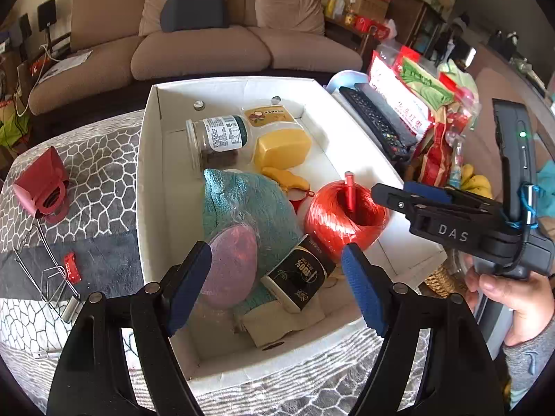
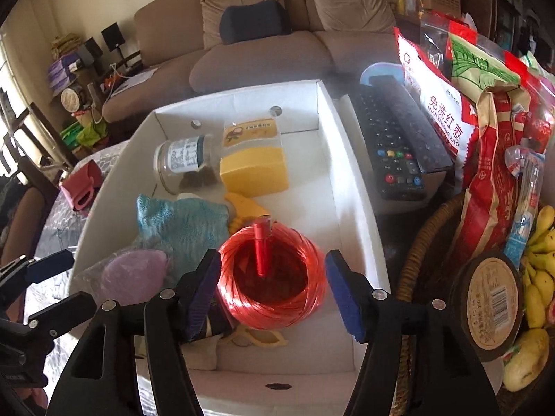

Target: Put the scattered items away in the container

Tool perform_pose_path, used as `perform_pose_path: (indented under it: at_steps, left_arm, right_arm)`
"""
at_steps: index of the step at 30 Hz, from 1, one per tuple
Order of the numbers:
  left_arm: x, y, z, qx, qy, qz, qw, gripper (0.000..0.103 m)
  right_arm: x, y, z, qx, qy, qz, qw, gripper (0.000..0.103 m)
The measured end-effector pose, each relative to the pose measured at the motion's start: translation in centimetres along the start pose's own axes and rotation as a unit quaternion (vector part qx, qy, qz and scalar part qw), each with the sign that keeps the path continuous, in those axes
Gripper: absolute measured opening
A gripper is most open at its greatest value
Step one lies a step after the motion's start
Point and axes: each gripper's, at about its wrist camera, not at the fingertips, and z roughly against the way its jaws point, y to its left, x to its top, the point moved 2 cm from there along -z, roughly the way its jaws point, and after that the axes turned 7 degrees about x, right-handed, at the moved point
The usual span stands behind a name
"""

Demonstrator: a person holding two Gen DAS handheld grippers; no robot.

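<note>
Home living room: sofa point(image 1: 194, 45), cushions point(image 1: 288, 0).

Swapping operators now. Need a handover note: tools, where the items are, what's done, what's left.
Left tool: open, empty, over the near end of the box.
Right tool: open, empty, jaws either side of the red twine but not pressing it.
In the box: twine with a red pen standing in its core, jar, yellow block, teal cloth, purple pouch, black packet.
Left out, on the patterned cloth left of the box: red holder, small red clip, wire clips.
Next: pick those up and box them.
</note>
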Motion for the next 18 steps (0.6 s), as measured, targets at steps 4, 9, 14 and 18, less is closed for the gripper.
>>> perform_pose_path:
  at_steps: [4, 9, 14, 18]
  left_arm:
    - [-0.7, 0.0, 2.0, 0.021, -0.007, -0.012, 0.9997, 0.075]
    - [-2.0, 0.6, 5.0, 0.044, -0.018, -0.021, 0.9986, 0.081]
    - [-3.8, 2.1, 8.5, 0.066, -0.029, -0.021, 0.9972, 0.096]
    - [-5.4, 4.2, 11.4, 0.079, -0.041, -0.002, 0.996, 0.103]
  right_arm:
    - [-0.7, 0.5, 2.3, 0.013, -0.004, -0.007, 1.0, 0.066]
    - [-2.8, 2.8, 4.5, 0.025, -0.001, 0.013, 1.0, 0.071]
    - [-5.1, 6.2, 6.2, 0.028, 0.003, 0.042, 0.999, 0.074]
    - [-6.9, 9.6, 8.0, 0.038, -0.019, 0.063, 0.997, 0.103]
